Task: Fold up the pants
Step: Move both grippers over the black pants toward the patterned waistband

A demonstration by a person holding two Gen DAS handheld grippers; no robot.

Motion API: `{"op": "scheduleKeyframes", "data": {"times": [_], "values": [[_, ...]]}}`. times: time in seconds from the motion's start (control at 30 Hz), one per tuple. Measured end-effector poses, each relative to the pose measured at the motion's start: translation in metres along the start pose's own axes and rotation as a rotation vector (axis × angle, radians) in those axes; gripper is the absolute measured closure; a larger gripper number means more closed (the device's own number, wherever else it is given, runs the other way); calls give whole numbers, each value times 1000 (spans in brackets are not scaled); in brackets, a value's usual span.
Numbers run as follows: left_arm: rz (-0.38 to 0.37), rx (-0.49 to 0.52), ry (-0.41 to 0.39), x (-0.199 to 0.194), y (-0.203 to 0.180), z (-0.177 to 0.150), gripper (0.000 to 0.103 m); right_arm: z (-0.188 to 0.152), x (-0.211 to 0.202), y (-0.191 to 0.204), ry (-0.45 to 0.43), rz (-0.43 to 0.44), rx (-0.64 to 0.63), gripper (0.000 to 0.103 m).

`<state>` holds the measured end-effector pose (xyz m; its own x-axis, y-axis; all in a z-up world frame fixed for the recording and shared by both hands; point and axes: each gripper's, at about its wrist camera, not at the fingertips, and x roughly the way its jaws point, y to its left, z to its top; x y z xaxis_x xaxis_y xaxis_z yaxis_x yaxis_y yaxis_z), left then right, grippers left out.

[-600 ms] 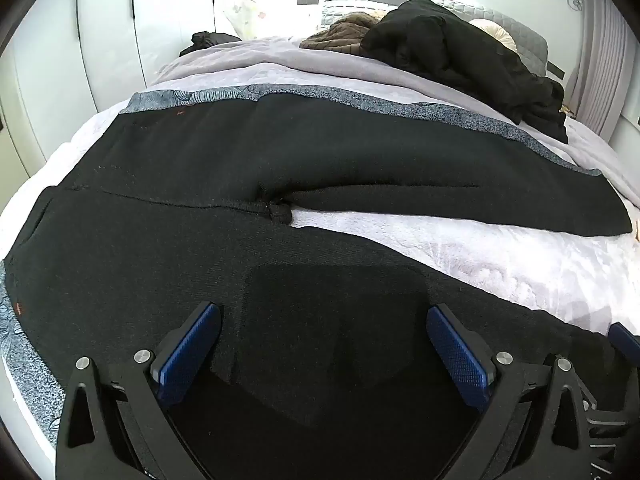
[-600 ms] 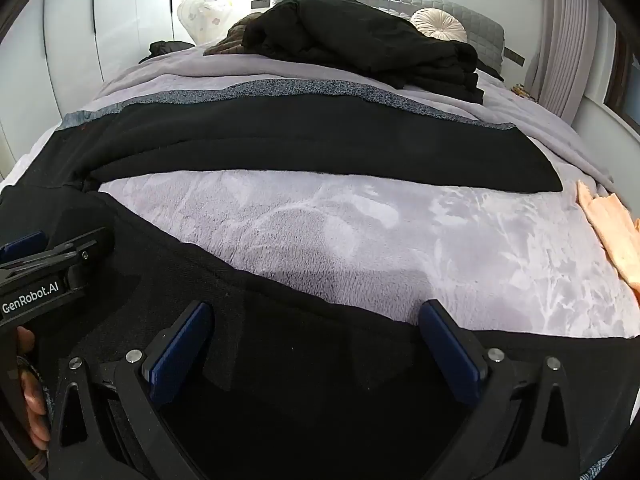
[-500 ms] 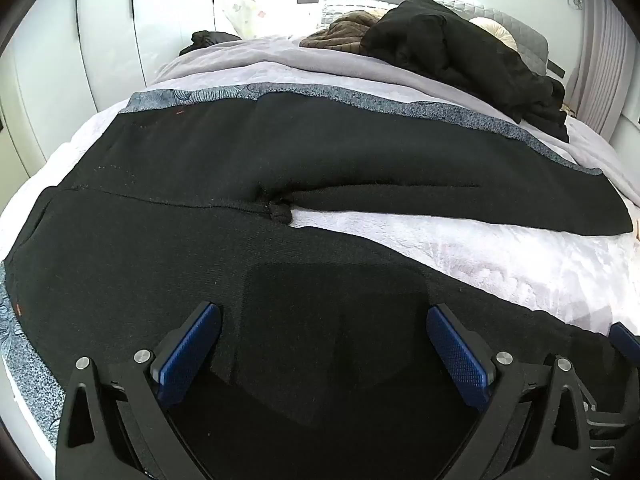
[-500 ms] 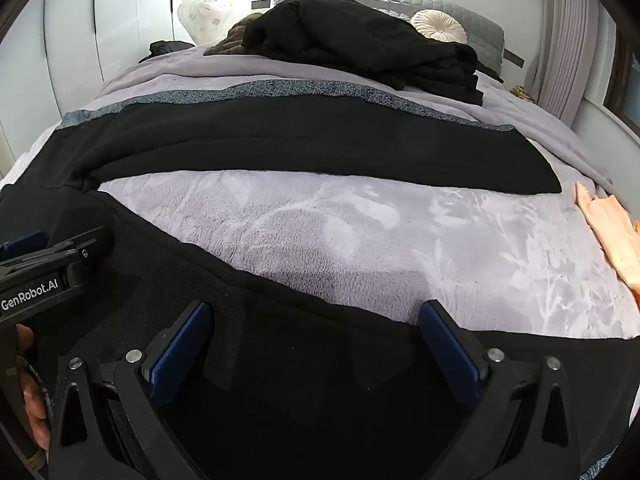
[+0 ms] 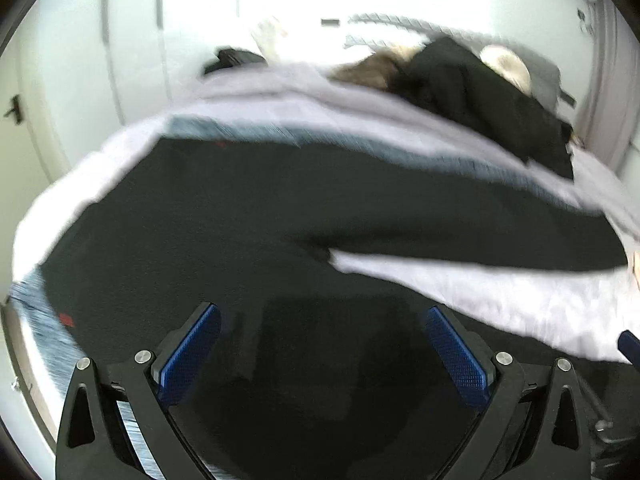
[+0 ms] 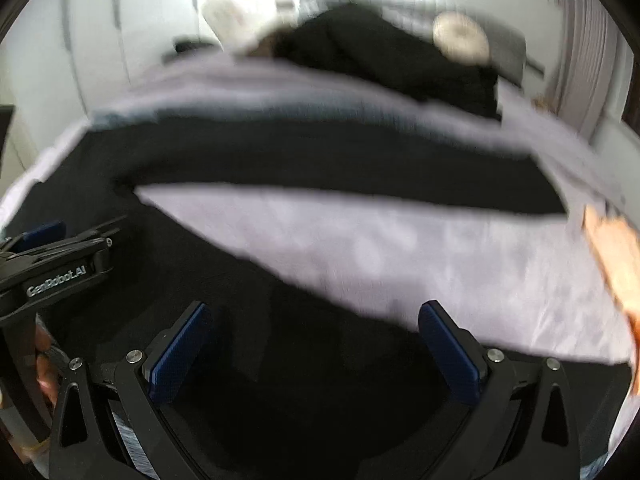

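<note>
Both the left claw point(image 5: 320, 354) and the right claw point(image 6: 314, 350) gape wide, holding nothing, over the black pants point(image 5: 280, 208) spread along the bed's point(image 6: 400, 256) near edge, so closing hastily could pinch only one fabric layer or drag the leg crooked.

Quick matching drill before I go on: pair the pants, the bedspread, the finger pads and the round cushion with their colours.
Things:
1. pants
2. bedspread
3. finger pads
4. round cushion

Colours:
A. blue
B. cream
C. black
D. pale lilac

Pairs: 1-C, 2-D, 3-A, 4-B
</note>
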<state>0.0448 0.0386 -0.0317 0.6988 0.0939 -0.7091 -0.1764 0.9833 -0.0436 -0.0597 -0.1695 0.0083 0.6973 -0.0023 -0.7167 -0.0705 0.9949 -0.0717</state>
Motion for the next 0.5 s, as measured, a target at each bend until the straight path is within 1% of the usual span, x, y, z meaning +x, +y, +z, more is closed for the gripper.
{"op": "scheduleKeyframes", "data": {"times": [0.03,0.1,0.13,0.17,0.23,0.3,0.33,0.37,0.4,0.5], "values": [[9,5,1,-6,7,5,0,4,-4,3,-15,23,3,0],[5,6,25,-13,19,14,0,11,-7,10,-6,114,2,0],[-7,4,42,-15,25,18,0,16,-5,16,10,132,-13,0],[-11,6,61,-17,31,22,0,20,-1,24,18,115,-35,0],[19,12,84,-16,39,26,0,29,11,35,94,119,-52,0],[37,13,100,-14,47,30,0,37,14,43,135,173,-33,0],[41,13,115,-13,50,31,0,43,16,53,158,167,-46,0],[43,11,127,-10,51,32,0,47,18,59,178,183,-54,0],[42,8,135,-9,54,34,0,52,20,66,189,195,-67,0],[36,7,162,-2,62,38,0,62,21,81,204,175,-126,0]]}}
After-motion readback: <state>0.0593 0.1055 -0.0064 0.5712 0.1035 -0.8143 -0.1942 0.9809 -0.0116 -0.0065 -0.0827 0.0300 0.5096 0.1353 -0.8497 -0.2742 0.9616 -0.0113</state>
